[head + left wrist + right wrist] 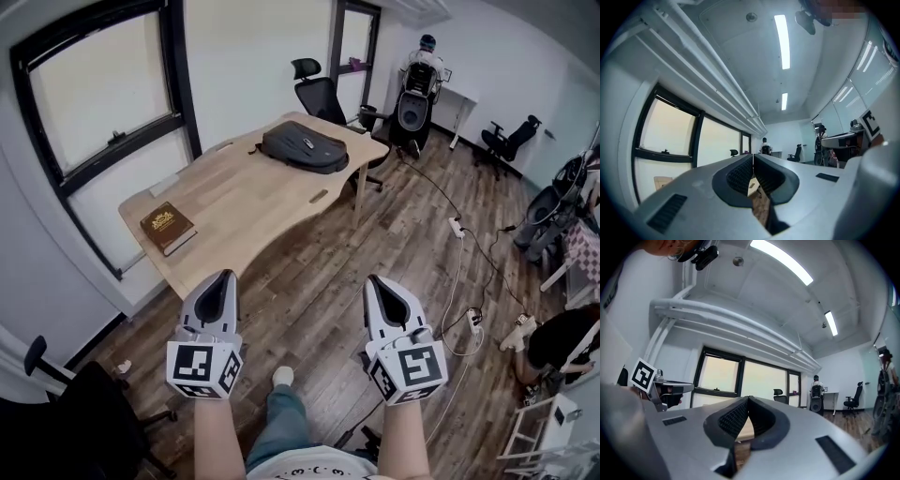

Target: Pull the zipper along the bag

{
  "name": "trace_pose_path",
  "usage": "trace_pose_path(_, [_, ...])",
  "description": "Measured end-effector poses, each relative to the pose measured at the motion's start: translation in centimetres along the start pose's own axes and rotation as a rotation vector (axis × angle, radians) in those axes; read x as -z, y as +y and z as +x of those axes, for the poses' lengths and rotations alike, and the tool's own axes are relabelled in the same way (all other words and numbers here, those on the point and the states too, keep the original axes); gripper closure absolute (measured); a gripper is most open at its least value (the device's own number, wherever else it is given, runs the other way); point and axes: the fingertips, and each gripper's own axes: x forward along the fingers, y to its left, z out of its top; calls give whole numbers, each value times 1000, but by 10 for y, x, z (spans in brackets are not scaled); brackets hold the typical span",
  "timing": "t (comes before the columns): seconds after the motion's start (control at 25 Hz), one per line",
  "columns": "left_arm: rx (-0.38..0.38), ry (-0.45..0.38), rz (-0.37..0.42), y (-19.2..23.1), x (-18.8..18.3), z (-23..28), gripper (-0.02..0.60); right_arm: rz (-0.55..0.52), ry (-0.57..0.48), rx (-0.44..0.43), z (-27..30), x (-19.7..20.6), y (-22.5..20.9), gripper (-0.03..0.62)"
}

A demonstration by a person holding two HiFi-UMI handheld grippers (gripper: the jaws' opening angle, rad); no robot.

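A dark grey bag [305, 146] lies flat at the far end of a light wooden table [253, 211]; its zipper is too small to make out. My left gripper [225, 277] and right gripper [374, 282] hang side by side over the floor, well short of the table and far from the bag. Both are shut with nothing between the jaws. In the left gripper view the gripper [753, 156] points up toward the windows and ceiling, tips touching. The right gripper [748, 399] in its own view is likewise closed and empty.
A brown book [167, 227] lies at the table's near left corner. A black office chair [321, 92] stands behind the table, another [84, 403] at lower left. A person [419, 80] sits at a far desk. Cables and a power strip [457, 228] cross the wooden floor at right.
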Motion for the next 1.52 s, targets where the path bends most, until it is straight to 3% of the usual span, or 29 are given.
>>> trace_pose_path(0.64, [59,53,-54,123,52,246,563,-27,80,3,263,27,-49,542])
trace_pose_path(1.12, [79,125,-76,151,102,327,563,41,174,-12,343,79,-69,543])
trace_pose_path(1.52, [55,112,-12,162,99,432,563,73,116,-54,432,85,-132,542])
